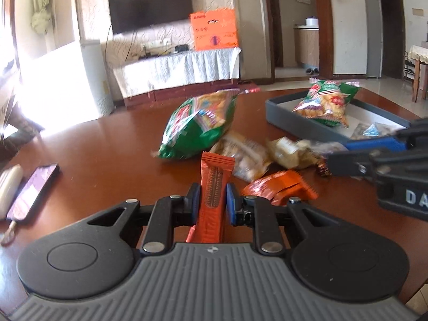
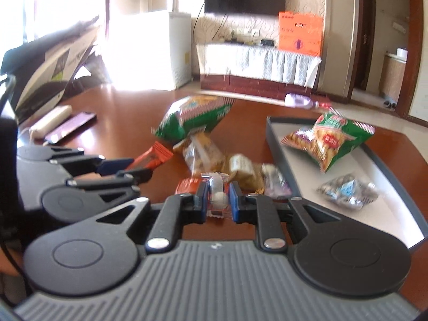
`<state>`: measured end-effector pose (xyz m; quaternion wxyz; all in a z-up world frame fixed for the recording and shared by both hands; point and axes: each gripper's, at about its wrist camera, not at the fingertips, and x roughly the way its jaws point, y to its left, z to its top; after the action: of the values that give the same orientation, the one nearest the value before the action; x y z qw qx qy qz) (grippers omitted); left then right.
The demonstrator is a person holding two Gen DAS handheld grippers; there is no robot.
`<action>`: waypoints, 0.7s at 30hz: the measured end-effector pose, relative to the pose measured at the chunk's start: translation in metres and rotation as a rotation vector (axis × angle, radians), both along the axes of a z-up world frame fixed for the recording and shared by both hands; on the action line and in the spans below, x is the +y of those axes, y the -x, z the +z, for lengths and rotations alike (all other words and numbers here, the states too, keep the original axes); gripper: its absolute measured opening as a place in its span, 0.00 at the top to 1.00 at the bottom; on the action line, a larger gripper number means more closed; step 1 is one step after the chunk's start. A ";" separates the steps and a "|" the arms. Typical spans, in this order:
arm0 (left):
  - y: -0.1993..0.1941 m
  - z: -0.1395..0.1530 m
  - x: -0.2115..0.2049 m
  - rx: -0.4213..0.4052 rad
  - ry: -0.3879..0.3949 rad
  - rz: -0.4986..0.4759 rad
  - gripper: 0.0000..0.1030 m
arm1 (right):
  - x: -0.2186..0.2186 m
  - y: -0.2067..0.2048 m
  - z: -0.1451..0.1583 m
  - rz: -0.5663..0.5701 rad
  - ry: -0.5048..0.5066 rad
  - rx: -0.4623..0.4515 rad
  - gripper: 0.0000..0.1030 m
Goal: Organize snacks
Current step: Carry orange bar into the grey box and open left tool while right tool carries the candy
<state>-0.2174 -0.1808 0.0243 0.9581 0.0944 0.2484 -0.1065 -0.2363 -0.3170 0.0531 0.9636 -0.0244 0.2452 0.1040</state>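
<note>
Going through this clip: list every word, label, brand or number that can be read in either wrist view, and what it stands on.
"DA": white letters, cut off by the frame edge, on the right gripper body.
Orange wafer bar held in the left gripper: print blurred.
Orange box by the TV: unreadable.
Green snack bags: blurred.

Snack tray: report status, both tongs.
Left tongs shut on orange bar. Right tongs shut on clear packet. Tray holds green bag, small packet. Loose snacks between; path open.
</note>
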 end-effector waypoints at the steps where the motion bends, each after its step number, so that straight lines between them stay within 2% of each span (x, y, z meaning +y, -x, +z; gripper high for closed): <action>1: 0.001 0.001 -0.003 -0.003 -0.001 -0.007 0.76 | -0.001 0.000 0.002 -0.002 -0.002 -0.010 0.80; 11: 0.002 0.009 -0.033 -0.016 0.006 -0.038 0.76 | -0.004 0.003 0.010 -0.017 0.033 -0.064 0.80; 21: 0.002 0.017 -0.069 -0.029 0.023 -0.090 0.76 | -0.034 0.015 0.017 -0.091 0.023 -0.091 0.80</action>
<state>-0.2192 -0.2501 0.0417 0.9569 0.0962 0.2287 -0.1511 -0.2516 -0.3514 0.0703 0.9772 -0.0290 0.2030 0.0560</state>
